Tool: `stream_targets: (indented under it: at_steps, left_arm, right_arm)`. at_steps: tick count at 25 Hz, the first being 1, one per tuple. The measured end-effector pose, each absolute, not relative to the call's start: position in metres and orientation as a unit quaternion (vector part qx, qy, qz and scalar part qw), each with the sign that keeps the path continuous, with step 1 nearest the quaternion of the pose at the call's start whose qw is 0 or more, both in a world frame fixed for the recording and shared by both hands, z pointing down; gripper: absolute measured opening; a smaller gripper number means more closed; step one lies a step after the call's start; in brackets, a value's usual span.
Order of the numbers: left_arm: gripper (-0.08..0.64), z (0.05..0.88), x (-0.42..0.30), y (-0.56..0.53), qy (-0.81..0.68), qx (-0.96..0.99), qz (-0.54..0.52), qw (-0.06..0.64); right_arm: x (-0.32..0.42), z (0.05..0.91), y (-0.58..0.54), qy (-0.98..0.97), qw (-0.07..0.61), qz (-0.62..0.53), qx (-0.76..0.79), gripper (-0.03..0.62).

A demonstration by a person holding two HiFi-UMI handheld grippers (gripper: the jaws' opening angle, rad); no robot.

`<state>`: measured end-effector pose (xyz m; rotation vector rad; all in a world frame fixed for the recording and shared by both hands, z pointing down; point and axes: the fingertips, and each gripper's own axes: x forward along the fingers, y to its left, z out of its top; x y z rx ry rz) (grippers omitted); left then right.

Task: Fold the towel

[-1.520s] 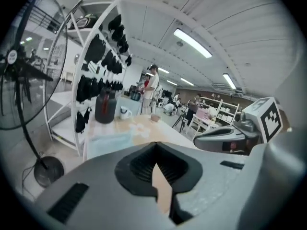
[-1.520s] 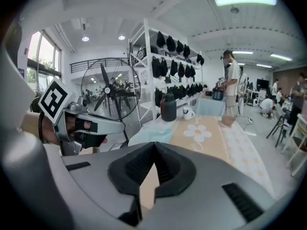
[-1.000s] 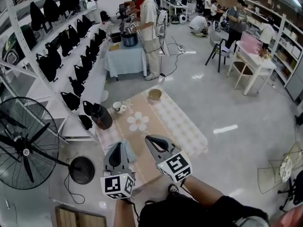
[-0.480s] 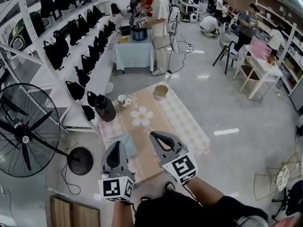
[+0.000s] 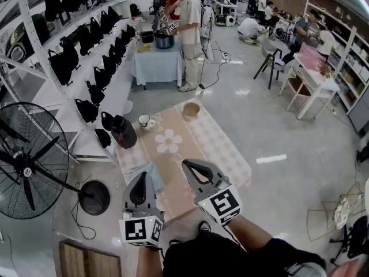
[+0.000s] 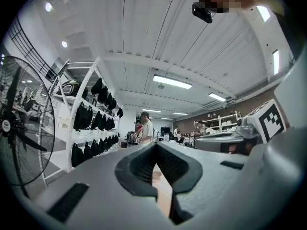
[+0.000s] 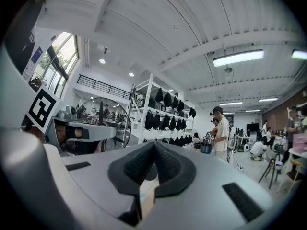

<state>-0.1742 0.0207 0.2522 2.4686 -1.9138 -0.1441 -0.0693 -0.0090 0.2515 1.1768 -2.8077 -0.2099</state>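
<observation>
A light blue towel [image 5: 153, 175] lies in a small heap at the near left of a low table under a pink checked cloth with a white flower [image 5: 169, 141]. My left gripper [image 5: 142, 176] is held level just left of the towel and above it, its jaws shut and empty. My right gripper [image 5: 187, 165] hovers over the cloth to the towel's right, also shut with nothing in it. In the left gripper view [image 6: 156, 145] and the right gripper view [image 7: 154, 145] the dark pads meet at the tip.
On the cloth stand a black jug [image 5: 123, 133], a white cup [image 5: 144, 120] and a brown bowl [image 5: 191, 109]. A big floor fan [image 5: 29, 160] and shelves of black bags [image 5: 86, 45] are on the left. A person [image 5: 188, 33] works at a far table.
The head view has shifted a little, so the room sits slightly differently in the picture. Both grippers stay shut in about the same places over the near end of the table.
</observation>
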Motion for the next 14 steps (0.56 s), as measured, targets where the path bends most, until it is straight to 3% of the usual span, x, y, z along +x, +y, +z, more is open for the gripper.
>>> stream_targets:
  at_steps: [14]
  left_arm:
    - [0.005, 0.262, -0.194, 0.023, -0.612, 0.789, -0.048, 0.016]
  right_arm:
    - [-0.081, 0.258, -0.005, -0.914, 0.059, -0.072, 0.395, 0.000]
